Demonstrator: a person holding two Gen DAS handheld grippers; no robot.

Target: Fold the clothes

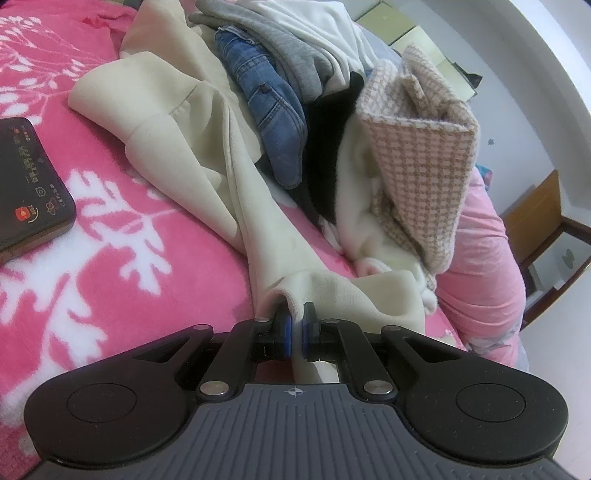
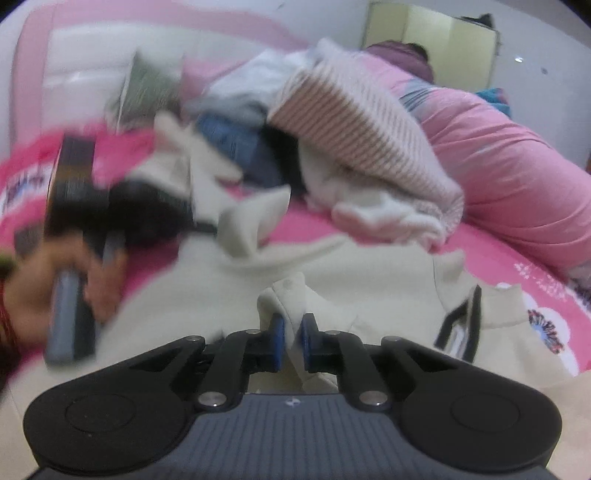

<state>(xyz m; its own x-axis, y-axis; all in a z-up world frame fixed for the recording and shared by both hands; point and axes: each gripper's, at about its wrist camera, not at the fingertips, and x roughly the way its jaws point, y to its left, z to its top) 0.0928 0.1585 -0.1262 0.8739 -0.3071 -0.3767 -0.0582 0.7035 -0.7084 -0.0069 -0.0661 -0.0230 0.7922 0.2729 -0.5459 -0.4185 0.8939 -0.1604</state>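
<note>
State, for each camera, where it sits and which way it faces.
Left wrist: on the left gripper, facing along the bed at the clothes pile; no body shows.
Right wrist: on the right gripper, facing across the cream garment; a hand shows at left.
Shared: cream garment, pile, pink blanket.

Bed with pink white-patterned blanket [image 1: 110, 236], white padded headboard [image 2: 85, 66] at its far end, pale wall [image 1: 535, 92], yellow-green panelled door [image 2: 432, 33], and wooden furniture [image 1: 535, 218] beside the bed.
</note>
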